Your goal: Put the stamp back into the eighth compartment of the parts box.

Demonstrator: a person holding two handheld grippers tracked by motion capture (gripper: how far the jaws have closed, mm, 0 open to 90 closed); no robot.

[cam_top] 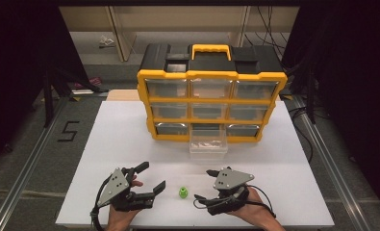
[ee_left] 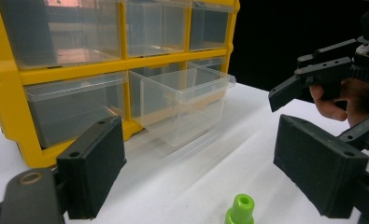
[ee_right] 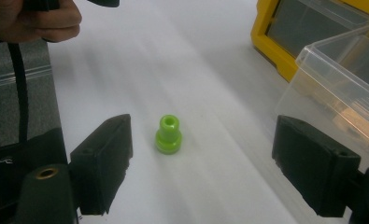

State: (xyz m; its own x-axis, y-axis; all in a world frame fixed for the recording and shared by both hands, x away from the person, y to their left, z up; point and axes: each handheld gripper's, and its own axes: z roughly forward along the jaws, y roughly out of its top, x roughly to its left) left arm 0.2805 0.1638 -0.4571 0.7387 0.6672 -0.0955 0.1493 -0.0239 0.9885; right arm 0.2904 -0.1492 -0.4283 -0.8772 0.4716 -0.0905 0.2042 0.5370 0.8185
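One small bright green plastic bushing, a flanged base under a narrower hollow neck, stands upright on the white table between my two tools. My left tool and right tool both hang released, jaws spread, low by the near edge. Behind stands one yellow nine-drawer organizer, its bottom-middle drawer pulled out.

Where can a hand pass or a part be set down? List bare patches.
Bare: the white table left of the yellow organizer, and right of the pulled-out drawer. Crowded: between left tool and right tool, around the green piece.
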